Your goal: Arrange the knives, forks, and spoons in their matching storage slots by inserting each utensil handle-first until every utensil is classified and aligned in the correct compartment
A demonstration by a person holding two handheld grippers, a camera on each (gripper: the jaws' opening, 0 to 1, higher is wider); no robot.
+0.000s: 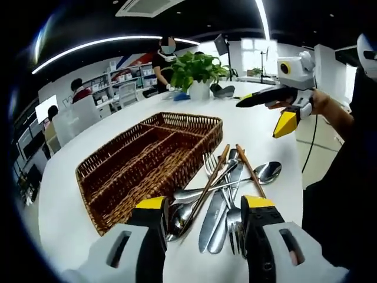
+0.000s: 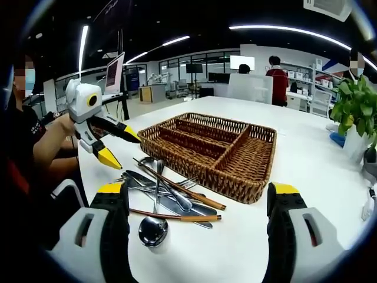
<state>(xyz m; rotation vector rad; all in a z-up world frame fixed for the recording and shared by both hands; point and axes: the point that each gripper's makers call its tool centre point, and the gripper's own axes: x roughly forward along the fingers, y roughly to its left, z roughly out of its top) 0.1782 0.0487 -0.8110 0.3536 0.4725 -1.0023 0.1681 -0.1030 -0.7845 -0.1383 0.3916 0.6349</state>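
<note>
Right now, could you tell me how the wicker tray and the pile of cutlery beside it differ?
The wicker tray is brown woven basketwork, while the pile of cutlery is mostly shiny metal with a few wooden handles. The tray's compartments are neatly divided and hold no utensils, whereas the cutlery lies jumbled and crossed. Both rest on the white table, with the pile right against the tray's side.

utensils (image 1: 227, 194) lie heaped on the white table – just beside an empty wicker tray (image 1: 150, 162).
</note>
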